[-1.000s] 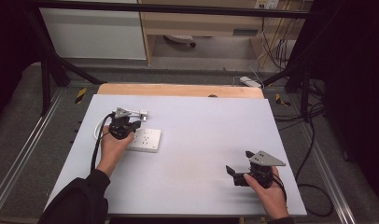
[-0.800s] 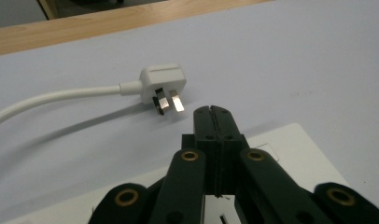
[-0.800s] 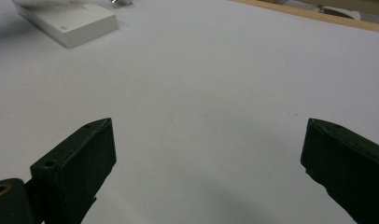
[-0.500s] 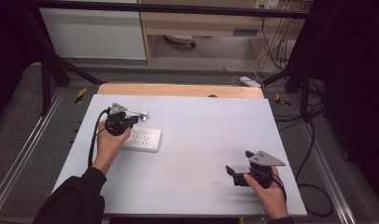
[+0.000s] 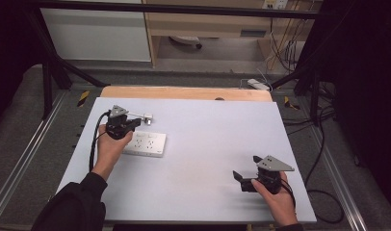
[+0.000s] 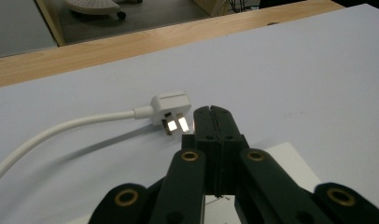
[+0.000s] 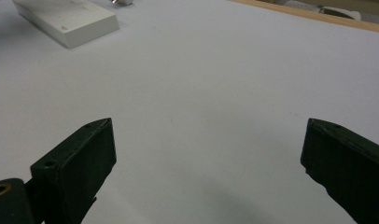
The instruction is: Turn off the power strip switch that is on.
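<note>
Since a second ago, the left hand-held gripper (image 5: 134, 122) has slid a little away from the person, off the socket block (image 5: 146, 144) and toward the plug (image 5: 147, 116). The right hand-held gripper (image 5: 241, 179) has stayed where it was.

The left one has its jaws pressed together with nothing between them. In the left gripper view its tips (image 6: 212, 113) sit just beside the plug (image 6: 171, 108), right next to the two shiny pins; whether they touch it is hard to tell. The plug is white and lies on its side on the surface (image 5: 217, 130), with its white cord (image 6: 61, 127) running off to the left. The white socket block lies flat just below the left hand-held gripper, near the left side of the surface.

The right hand-held gripper has its jaws spread wide and holds nothing. It hangs low over the near right part of the surface, well apart from the plug and the block. In the right gripper view the block (image 7: 66, 18) shows far off at the top left.

The surface is pale grey-white with a wooden edge (image 5: 184, 93) at the far side. Beyond it are a grey floor, a white cabinet (image 5: 95, 33), black frame bars and loose cables (image 5: 280, 48).
</note>
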Action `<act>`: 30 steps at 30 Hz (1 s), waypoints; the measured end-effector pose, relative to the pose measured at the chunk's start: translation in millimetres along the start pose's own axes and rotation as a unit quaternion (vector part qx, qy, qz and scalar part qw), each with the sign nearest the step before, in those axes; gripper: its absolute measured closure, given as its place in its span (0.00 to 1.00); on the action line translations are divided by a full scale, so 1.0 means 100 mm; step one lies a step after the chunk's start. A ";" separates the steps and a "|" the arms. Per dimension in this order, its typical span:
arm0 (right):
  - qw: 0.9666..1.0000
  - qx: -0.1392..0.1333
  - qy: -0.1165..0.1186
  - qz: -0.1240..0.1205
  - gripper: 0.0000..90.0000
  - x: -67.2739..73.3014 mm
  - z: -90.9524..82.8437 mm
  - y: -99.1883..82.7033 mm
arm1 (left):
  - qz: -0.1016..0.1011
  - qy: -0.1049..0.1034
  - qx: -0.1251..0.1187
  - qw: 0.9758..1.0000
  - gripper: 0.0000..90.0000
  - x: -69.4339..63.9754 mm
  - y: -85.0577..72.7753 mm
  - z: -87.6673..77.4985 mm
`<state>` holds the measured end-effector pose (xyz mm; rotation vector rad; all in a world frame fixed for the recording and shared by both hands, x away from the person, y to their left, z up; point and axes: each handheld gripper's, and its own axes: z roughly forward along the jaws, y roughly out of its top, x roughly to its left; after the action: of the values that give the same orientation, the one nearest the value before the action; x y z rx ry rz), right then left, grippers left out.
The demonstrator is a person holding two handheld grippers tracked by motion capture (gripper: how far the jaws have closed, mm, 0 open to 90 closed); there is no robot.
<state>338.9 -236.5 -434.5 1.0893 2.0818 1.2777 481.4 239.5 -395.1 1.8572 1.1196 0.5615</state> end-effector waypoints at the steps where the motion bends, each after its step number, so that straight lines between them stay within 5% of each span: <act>1: 1.000 0.000 0.000 0.000 0.04 0.00 0.00 0.00 | 0.000 0.000 0.000 1.000 1.00 0.00 0.00 0.00; 10: 1.000 0.000 0.000 0.000 0.04 0.00 0.00 0.00 | 0.010 0.009 -0.019 1.000 0.99 -0.01 0.02 -0.06; 15: 1.000 0.000 0.000 0.000 0.04 0.00 0.00 0.00 | 0.018 0.017 -0.032 0.999 0.82 -0.03 0.04 -0.08; 30: 1.000 0.002 0.001 -0.001 0.04 0.00 0.01 0.00 | -0.009 0.028 -0.077 0.997 0.34 -0.04 0.10 -0.29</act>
<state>339.3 -236.1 -434.9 1.0882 2.0874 1.2742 463.2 247.3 -370.9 1.7063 1.0979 0.6737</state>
